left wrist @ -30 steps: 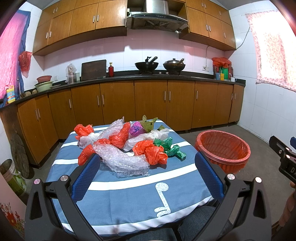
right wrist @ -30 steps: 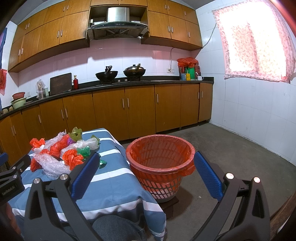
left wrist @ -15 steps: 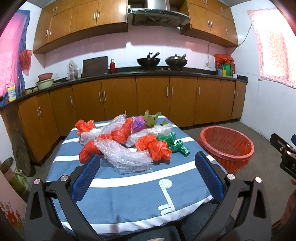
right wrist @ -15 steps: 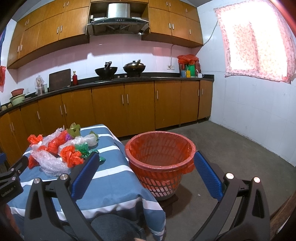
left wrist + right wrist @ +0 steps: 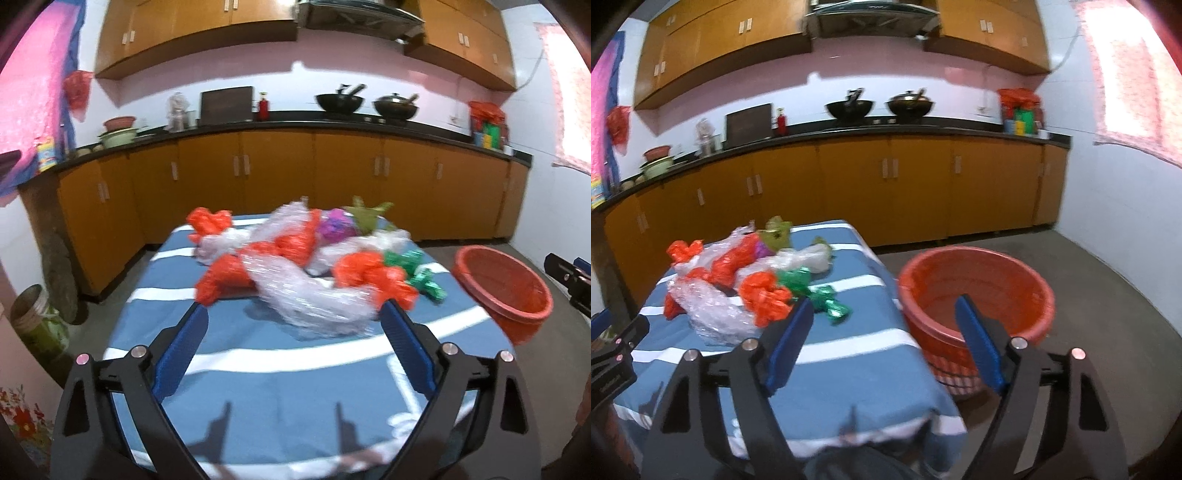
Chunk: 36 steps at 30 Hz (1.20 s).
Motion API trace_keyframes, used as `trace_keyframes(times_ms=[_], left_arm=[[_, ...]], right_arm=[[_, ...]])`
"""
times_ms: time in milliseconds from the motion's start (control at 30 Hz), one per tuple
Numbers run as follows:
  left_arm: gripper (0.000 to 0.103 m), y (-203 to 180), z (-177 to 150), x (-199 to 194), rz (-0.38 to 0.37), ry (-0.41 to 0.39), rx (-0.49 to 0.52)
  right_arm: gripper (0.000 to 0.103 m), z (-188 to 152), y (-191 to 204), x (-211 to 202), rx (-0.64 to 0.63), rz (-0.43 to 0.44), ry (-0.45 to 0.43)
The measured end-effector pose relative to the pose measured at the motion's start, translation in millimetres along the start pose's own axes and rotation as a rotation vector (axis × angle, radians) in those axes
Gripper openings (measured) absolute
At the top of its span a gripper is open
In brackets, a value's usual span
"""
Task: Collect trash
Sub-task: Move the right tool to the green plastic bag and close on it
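A heap of trash lies on the blue striped tablecloth (image 5: 258, 373): clear bubble wrap (image 5: 314, 299), orange plastic bags (image 5: 369, 273), a green foil wrapper (image 5: 424, 280) and purple and olive scraps. My left gripper (image 5: 293, 314) points at the bubble wrap's near end. Its jaws are closing, and the pads touch nothing. My right gripper (image 5: 884, 301) hovers over the table's right edge, between the green foil wrapper (image 5: 827, 302) and the red basket (image 5: 975, 288). Its jaws are closing too, with nothing between them.
The red basket (image 5: 506, 280) stands on the concrete floor right of the table. Wooden cabinets (image 5: 277, 184) and a dark counter with two woks run along the back wall. A jar (image 5: 37, 325) sits on the floor at left.
Both grippers have come forward and lower toward the table, so the heap looks larger. Both pairs of jaws have narrowed, the right pair more. The views are now blurred.
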State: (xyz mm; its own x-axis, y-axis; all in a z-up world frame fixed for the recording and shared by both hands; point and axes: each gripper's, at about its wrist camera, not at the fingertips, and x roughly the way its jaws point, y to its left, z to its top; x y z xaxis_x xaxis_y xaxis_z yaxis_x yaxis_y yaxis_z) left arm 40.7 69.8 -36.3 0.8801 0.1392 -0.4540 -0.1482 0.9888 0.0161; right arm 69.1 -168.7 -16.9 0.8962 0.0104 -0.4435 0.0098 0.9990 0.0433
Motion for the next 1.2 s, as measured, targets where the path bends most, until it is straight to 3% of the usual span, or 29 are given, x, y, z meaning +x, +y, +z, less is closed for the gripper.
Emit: trace_keyframes(times_ms=[200,367,700,933,1033,1200], left_arm=[[0.094,35.1,4.9,15.6,0.072,-0.004,-0.056],[0.094,55.0,9.0,27.3,0.116,-0.017,-0.064],[0.094,87.9,22.1,61.1,0.160,-0.019,-0.055],[0.094,102.3,27.3,84.5,0.164,0.013,-0.064],[0.094,103.8,28.0,94.7,0.157,0.028,-0.064],[0.094,100.8,26.5,109.6,0.138,0.058,-0.027]], right_arm=[[0.067,7.8,42.3,39.2,-0.071,0.118,0.036],[0.059,10.5,66.6,85.8,-0.112,0.136,0.091],[0.058,12.4,67.0,177.4,-0.061,0.167,0.264],[0.058,6.5,81.8,206.3,-0.113,0.202,0.326],[0.050,5.7,88.5,213.9,-0.150,0.194,0.327],[0.024,7.2,86.9,223.3,-0.159,0.209,0.340]])
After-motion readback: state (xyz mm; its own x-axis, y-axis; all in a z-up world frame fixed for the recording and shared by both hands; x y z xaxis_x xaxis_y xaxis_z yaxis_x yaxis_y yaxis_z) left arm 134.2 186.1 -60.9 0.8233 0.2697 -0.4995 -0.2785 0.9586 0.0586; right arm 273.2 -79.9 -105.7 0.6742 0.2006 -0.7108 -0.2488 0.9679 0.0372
